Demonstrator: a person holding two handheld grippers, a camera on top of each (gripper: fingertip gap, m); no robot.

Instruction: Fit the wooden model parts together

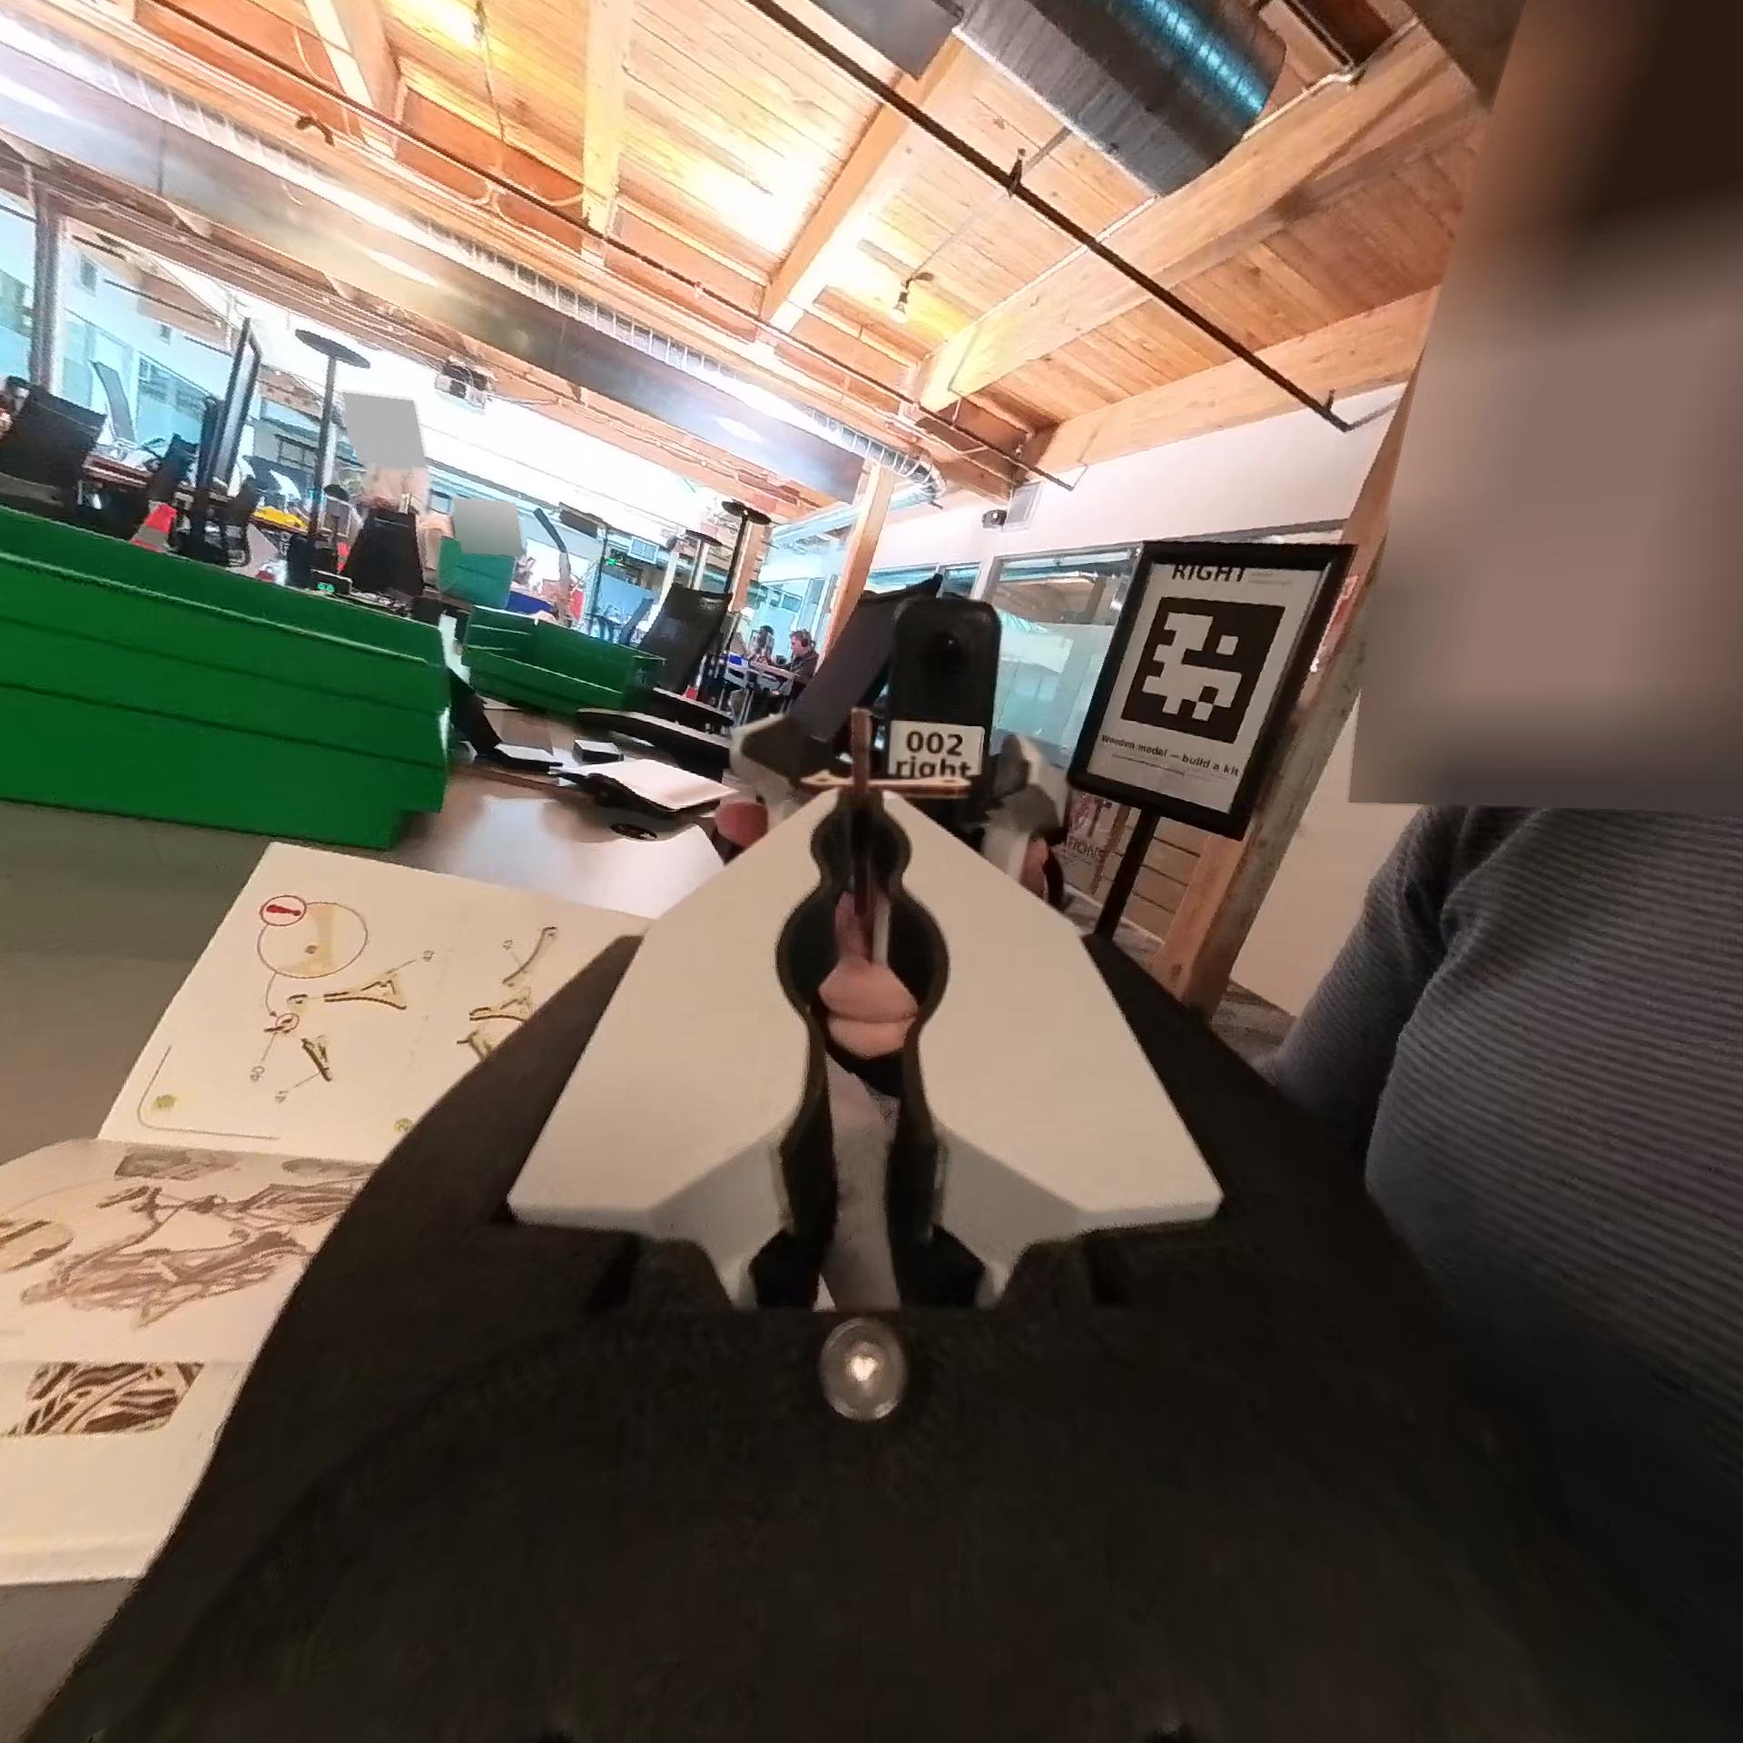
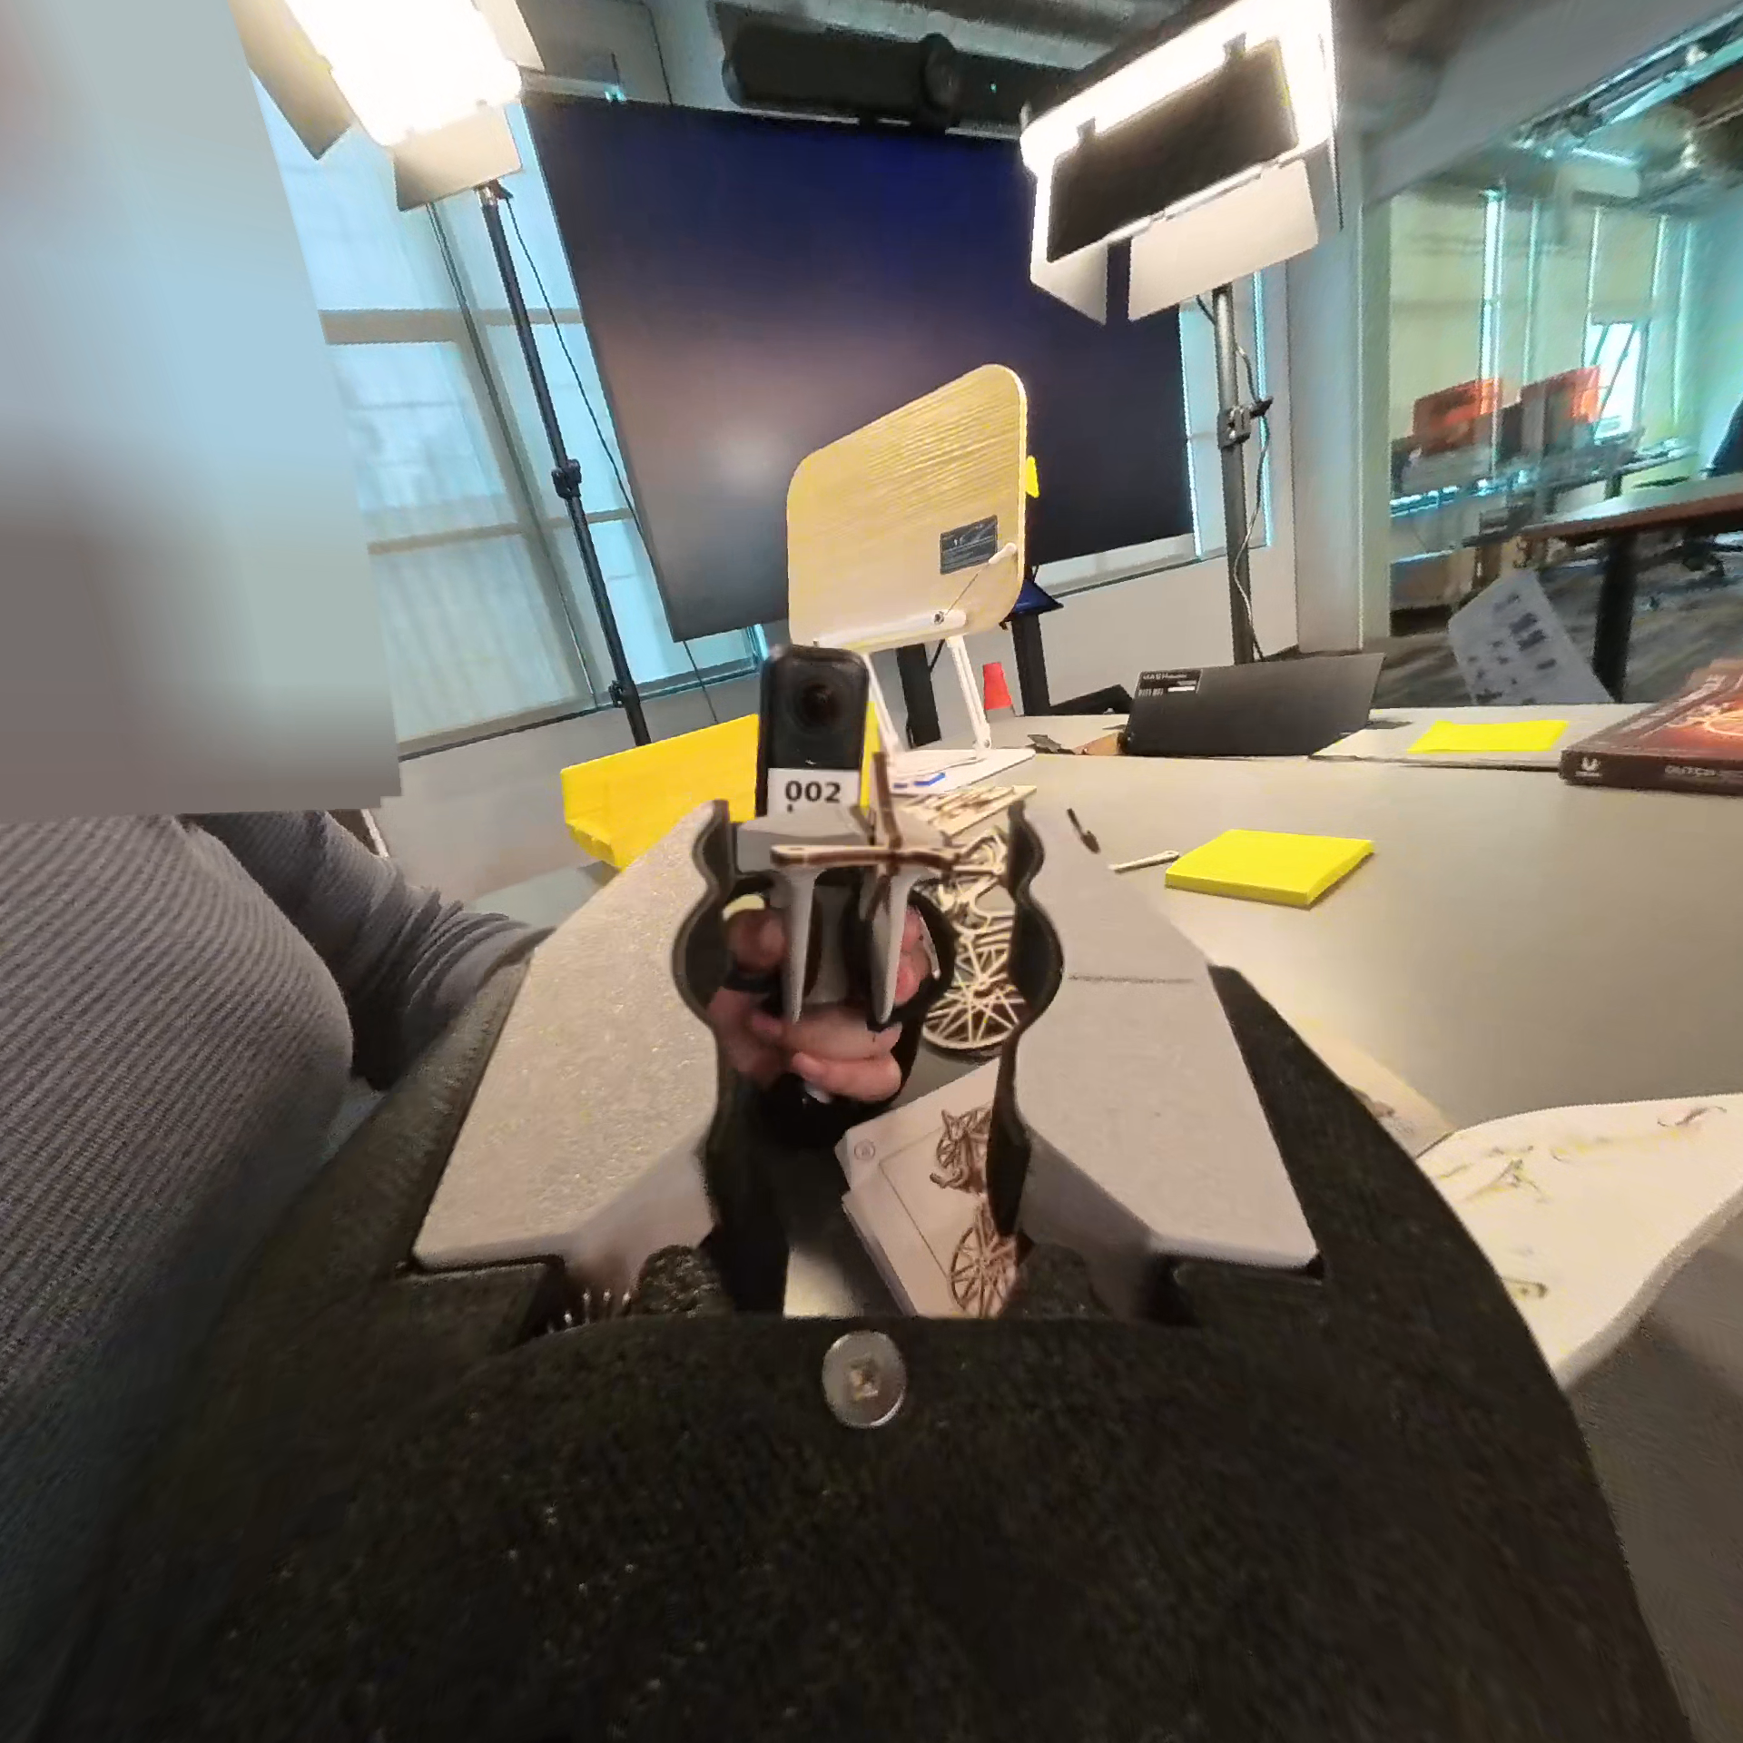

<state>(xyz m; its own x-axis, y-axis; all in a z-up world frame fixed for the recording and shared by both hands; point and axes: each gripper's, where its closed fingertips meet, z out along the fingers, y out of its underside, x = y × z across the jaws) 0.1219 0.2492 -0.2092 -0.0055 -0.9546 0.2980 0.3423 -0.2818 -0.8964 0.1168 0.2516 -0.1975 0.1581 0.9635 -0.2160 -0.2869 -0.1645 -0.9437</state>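
Thin flat wooden cross-shaped parts point(image 1: 860, 783), left gripper point(image 1: 854, 802) pinching

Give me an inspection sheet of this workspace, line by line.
Surface: grey table, partly covered by paper.
Job's things: small wooden cross piece held up between both tools; wooden wheel parts on the table; instruction sheet.
Clutter: yellow sticky pad, laptop, green bins.
Grippers: left hand-held gripper shut on the wooden cross piece; right hand-held gripper open around it.
Cables: nothing seen on the table.
Surroundings: light stands, dark screen, marker sign.
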